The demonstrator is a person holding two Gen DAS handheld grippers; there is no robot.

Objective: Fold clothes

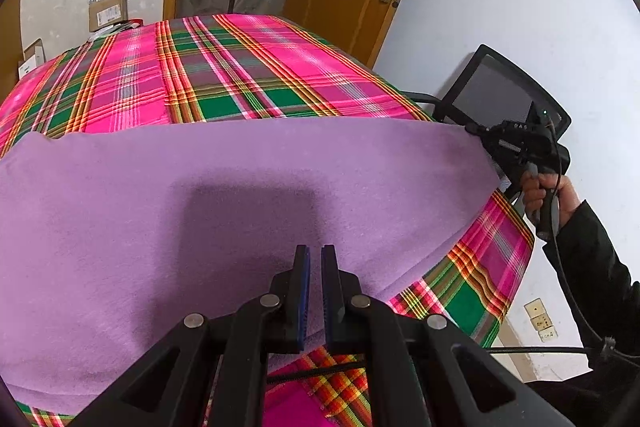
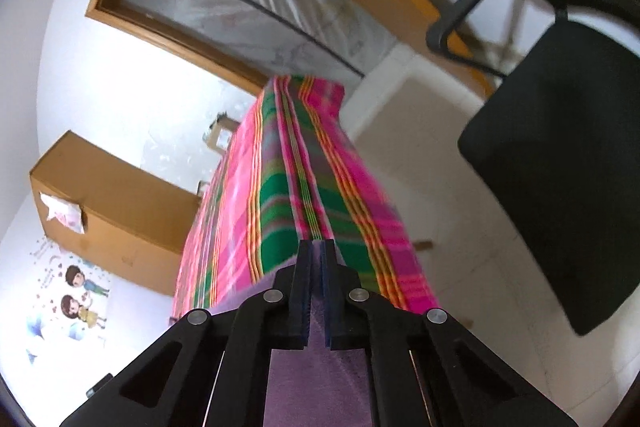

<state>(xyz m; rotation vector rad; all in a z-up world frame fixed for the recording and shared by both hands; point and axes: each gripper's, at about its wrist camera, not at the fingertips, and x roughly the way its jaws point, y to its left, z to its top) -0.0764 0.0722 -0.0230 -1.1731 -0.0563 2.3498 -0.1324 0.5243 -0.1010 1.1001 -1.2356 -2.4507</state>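
On the plaid-covered table, left wrist view: purple cloth spread flat; left gripper above it, jaws nearly closed, empty. Right wrist view: right gripper clamped on cloth's edge.

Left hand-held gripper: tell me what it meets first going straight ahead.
Probably the purple cloth spread on the plaid table cover; the left hand-held gripper points down over it, though depth is unclear.

Lilac fleece cloth lies spread flat across the plaid-covered table.
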